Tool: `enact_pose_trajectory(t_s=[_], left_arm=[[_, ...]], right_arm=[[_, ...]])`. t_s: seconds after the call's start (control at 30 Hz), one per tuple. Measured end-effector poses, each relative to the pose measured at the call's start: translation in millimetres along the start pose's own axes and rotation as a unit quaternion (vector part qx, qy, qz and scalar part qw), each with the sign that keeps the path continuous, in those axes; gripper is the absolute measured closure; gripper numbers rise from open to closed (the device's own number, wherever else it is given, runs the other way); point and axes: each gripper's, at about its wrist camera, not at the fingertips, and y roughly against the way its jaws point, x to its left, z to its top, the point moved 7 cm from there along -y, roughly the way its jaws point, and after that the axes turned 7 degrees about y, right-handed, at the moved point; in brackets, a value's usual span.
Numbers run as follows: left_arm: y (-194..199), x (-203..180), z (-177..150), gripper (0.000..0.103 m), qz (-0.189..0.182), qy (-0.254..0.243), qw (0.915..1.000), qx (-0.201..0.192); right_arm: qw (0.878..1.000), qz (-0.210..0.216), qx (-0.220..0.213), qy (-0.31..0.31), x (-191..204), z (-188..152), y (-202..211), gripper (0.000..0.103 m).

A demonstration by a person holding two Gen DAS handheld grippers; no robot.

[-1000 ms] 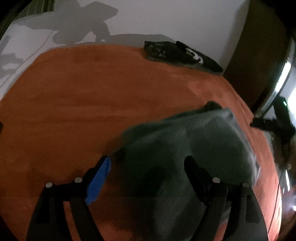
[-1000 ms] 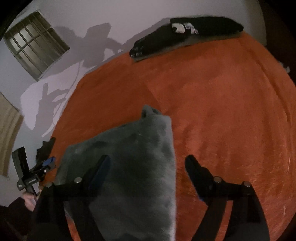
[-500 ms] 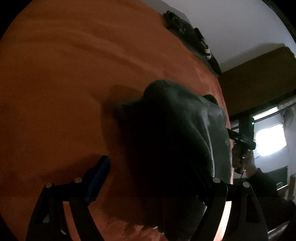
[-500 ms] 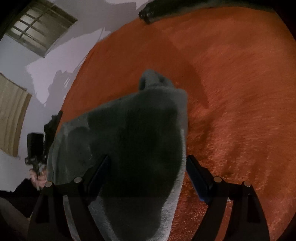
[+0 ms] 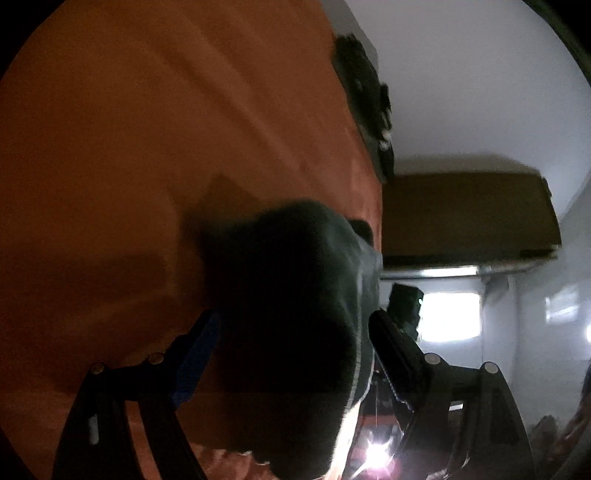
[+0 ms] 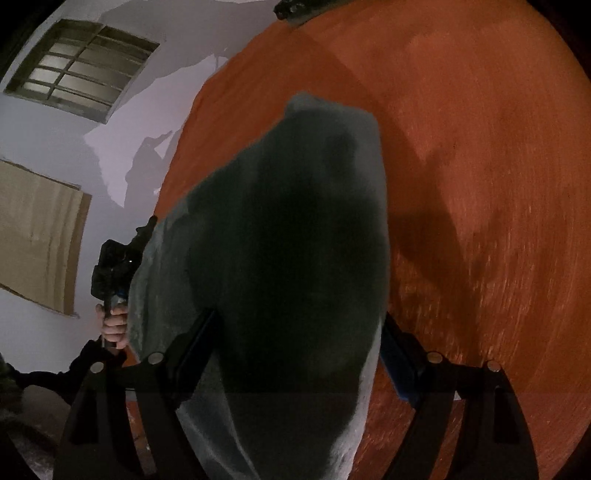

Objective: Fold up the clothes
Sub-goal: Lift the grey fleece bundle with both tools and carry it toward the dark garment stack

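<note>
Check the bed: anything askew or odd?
Nothing damaged or spilled. The grey garment lies bunched rather than flat on the orange bedspread, its far corner poking up. Dark folded clothes sit at the far edge by the wall.

grey garment (image 6: 295, 240) blocks ahead, orange blanket (image 6: 480, 147) open

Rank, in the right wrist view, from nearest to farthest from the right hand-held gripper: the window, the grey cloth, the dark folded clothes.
1. Grey cloth, between the fingers of the right hand-held gripper.
2. Dark folded clothes, top, far edge of the bed.
3. Window, upper left, on the wall.
</note>
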Motion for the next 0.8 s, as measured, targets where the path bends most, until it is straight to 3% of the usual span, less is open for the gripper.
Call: enact_pose_trajectory(t_s=[0.2, 0.33, 0.57, 0.7, 0.8], left_arm=[[-33, -3, -11, 0.018, 0.116, -0.059, 0.9914, 0.011], [-27, 3, -12, 0.018, 0.098, -0.044, 0.9942, 0.003], [-37, 0, -6, 0.013, 0.064, -0.031, 0.997, 0.03], [-52, -8, -5, 0.013, 0.022, -0.034, 0.9984, 0.038], [-49, -3, 1, 0.013, -0.014, -0.009, 0.9991, 0.039]], right_arm=[[1.0, -0.002, 0.0, -0.006, 5, -8, 5, 0.021], [1.0, -0.002, 0.006, -0.005, 10, -10, 6, 0.021], [1.0, 0.005, 0.009, -0.008, 17, -9, 4, 0.021], [1.0, 0.018, 0.005, -0.01, 18, -7, 2, 0.021], [1.0, 0.027, 0.001, -0.011, 18, -6, 0, 0.021]])
